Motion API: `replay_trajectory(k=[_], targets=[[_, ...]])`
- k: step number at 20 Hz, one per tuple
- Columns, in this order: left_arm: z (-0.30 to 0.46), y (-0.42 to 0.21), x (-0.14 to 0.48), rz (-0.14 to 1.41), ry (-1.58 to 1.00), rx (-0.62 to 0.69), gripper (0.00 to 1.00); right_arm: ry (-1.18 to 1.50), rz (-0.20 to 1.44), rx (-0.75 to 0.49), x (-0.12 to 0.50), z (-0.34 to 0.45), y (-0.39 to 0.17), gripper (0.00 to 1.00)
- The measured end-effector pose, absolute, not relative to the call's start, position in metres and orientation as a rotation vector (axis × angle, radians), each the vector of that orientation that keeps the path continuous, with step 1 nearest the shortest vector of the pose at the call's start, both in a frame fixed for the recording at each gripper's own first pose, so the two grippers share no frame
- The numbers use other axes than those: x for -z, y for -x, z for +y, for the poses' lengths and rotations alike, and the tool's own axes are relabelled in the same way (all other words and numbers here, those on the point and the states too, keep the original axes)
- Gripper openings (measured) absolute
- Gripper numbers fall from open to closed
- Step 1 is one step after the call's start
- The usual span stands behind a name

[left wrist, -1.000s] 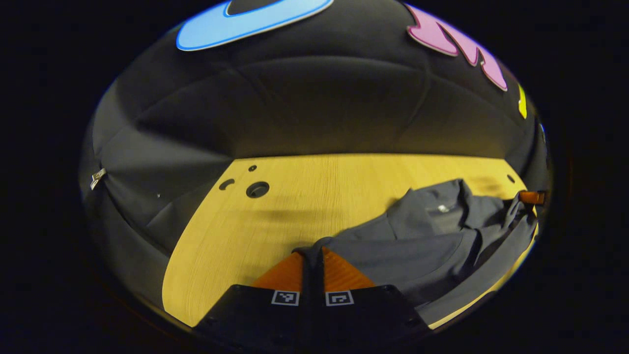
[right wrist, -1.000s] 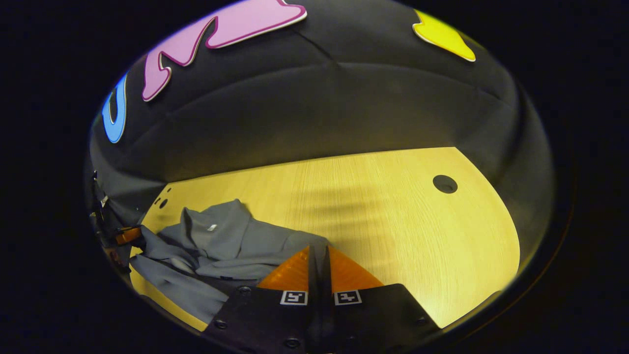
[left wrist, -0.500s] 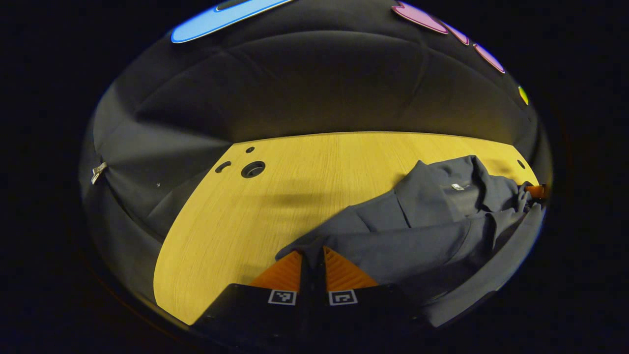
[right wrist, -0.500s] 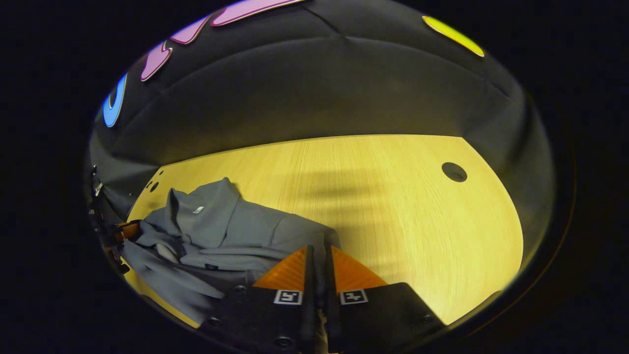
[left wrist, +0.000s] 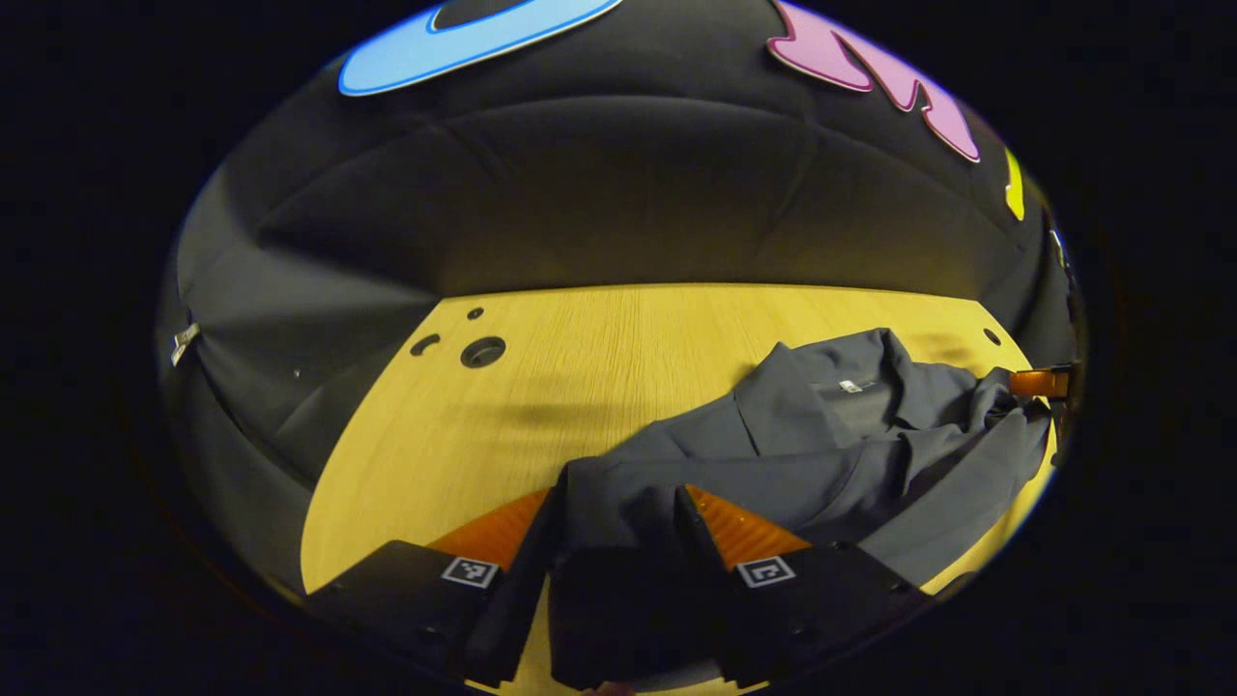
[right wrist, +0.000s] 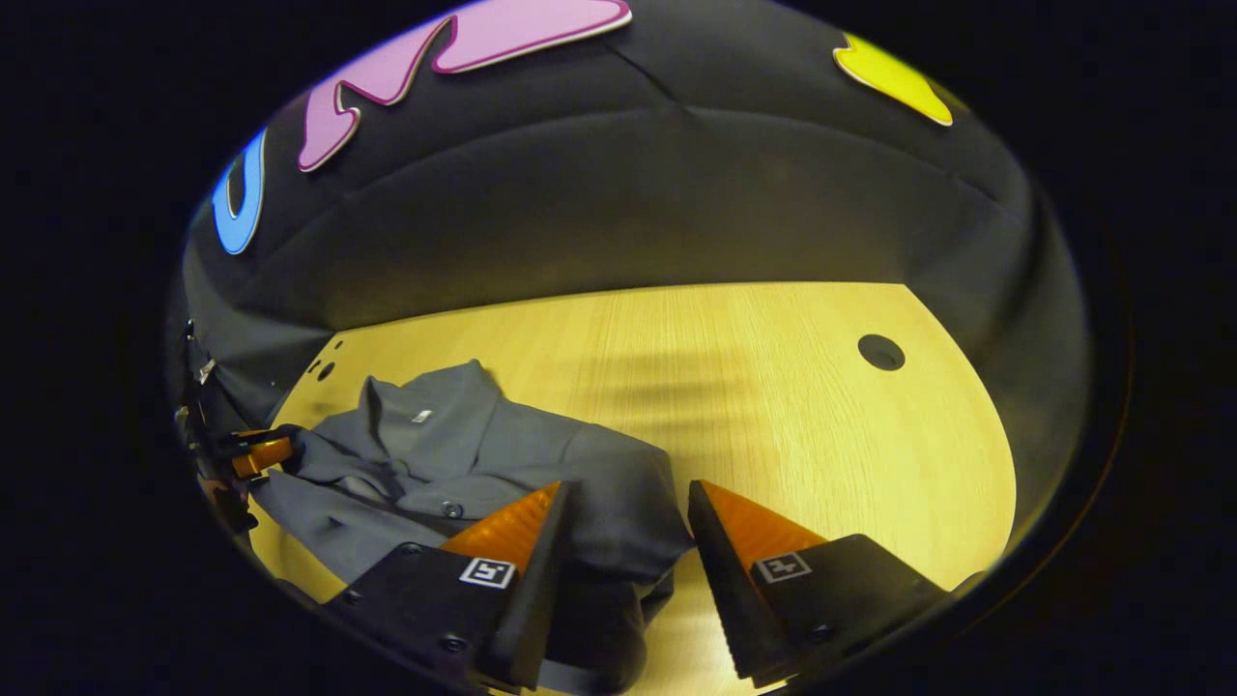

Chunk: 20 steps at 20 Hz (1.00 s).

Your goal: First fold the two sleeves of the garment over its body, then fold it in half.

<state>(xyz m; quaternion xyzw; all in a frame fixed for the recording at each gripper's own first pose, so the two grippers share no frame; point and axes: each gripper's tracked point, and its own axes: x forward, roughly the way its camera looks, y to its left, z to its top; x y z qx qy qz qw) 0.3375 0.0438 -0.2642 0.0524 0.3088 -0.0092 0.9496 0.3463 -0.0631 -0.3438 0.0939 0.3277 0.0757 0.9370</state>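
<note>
A grey collared shirt (left wrist: 821,435) lies rumpled on the yellow wooden table (left wrist: 580,387), with a small white label at its neck. My left gripper (left wrist: 616,493) stands open, and a folded edge of the shirt lies loose between its fingers. In the right gripper view the same shirt (right wrist: 464,435) spreads to the left, with a button showing near its front. My right gripper (right wrist: 628,485) is open too, with shirt cloth between and under its fingers. The right gripper (left wrist: 1039,384) appears at the far right of the left gripper view. The left gripper (right wrist: 261,452) appears at the far left of the right gripper view.
The table (right wrist: 773,406) carries a round cable hole (left wrist: 482,351) with two smaller holes near its far left corner. Another round hole (right wrist: 880,352) sits at the far right. Black cloth walls stand close behind the table's far edge.
Both grippers were shut on the shirt's edge and have now opened, letting the cloth go. The released folds rest between the fingers.
</note>
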Motion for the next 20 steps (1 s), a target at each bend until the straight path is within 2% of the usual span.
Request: replay_trajectory(k=[5, 13, 20], targets=[[0.045, -0.322, 0.220, 0.534, -0.115, 0.019, 0.86, -0.215, 0.585, -0.186, 0.293, -0.059, -0.325, 0.76], [0.027, -0.258, 0.146, 0.357, -0.050, 0.052, 0.87, -0.228, 0.496, -0.259, 0.237, -0.046, -0.255, 0.78], [0.011, -0.178, 0.124, 0.315, 0.019, 0.060, 0.87, -0.089, 0.396, -0.344, 0.199, -0.029, -0.179, 0.78]])
